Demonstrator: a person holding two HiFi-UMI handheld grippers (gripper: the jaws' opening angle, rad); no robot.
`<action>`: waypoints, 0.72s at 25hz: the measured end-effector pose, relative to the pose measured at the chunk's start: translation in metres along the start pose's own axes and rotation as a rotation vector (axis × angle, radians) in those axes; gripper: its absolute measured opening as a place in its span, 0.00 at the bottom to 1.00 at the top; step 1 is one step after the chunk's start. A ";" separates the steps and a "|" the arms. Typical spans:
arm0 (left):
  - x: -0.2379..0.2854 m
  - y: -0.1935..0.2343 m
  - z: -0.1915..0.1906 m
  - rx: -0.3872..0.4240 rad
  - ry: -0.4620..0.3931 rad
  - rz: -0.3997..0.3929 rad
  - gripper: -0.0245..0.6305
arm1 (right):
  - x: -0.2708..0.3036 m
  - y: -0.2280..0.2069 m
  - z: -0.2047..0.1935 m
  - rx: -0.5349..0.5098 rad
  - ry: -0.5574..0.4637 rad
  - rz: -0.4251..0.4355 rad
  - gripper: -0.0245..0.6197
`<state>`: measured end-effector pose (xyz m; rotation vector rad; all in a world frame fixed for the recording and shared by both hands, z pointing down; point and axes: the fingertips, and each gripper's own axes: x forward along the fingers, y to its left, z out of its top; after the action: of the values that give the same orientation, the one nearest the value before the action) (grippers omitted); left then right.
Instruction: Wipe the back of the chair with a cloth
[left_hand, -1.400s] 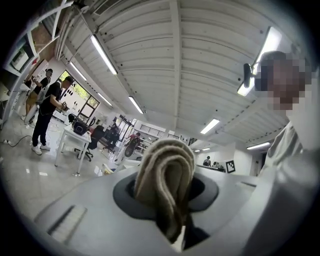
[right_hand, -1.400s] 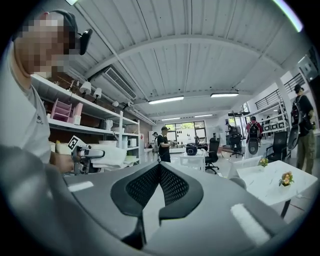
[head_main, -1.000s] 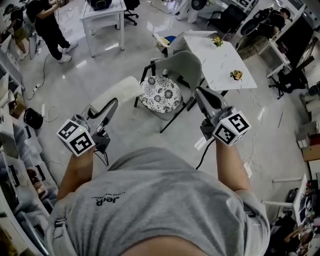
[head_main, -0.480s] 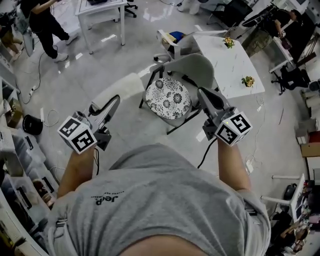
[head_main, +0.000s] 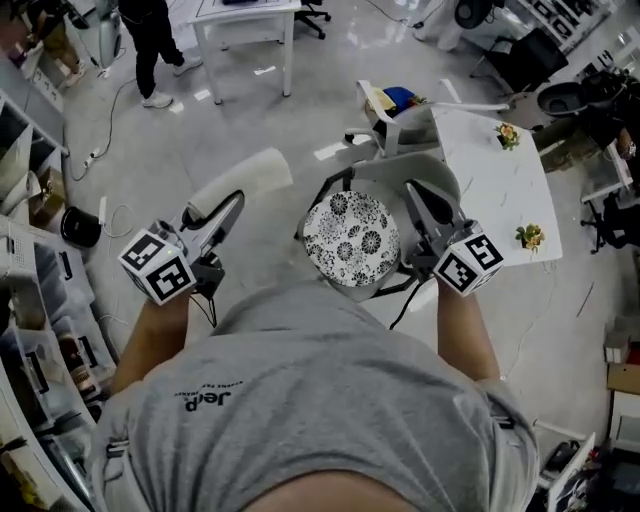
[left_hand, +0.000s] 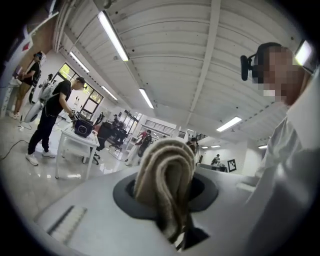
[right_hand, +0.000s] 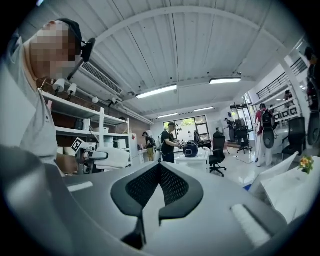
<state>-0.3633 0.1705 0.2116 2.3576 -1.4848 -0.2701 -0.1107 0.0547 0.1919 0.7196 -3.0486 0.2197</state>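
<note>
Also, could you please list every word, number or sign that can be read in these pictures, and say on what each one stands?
"Jeep": on the back of the person's grey shirt, upside down in the head view; the fine line next to it is too small to read.
No text: the cubes of the left gripper and the right gripper carry only black-and-white square patterns.
Nothing else is readable.

Lab workspace: white worktables (head_main: 248, 9), stocked shelving (right_hand: 85, 112), people (head_main: 150, 35) working.
</note>
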 end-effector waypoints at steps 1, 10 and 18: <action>0.015 0.005 0.002 -0.006 -0.003 0.026 0.28 | 0.011 -0.019 0.002 -0.003 0.006 0.022 0.04; 0.118 0.051 -0.018 -0.054 0.104 0.104 0.28 | 0.083 -0.151 -0.036 0.041 0.077 0.027 0.04; 0.160 0.148 -0.044 -0.044 0.207 -0.002 0.28 | 0.087 -0.197 -0.087 0.137 0.167 -0.308 0.04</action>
<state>-0.4027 -0.0244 0.3121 2.2748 -1.3651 -0.0559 -0.1033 -0.1467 0.3081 1.1035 -2.7390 0.4615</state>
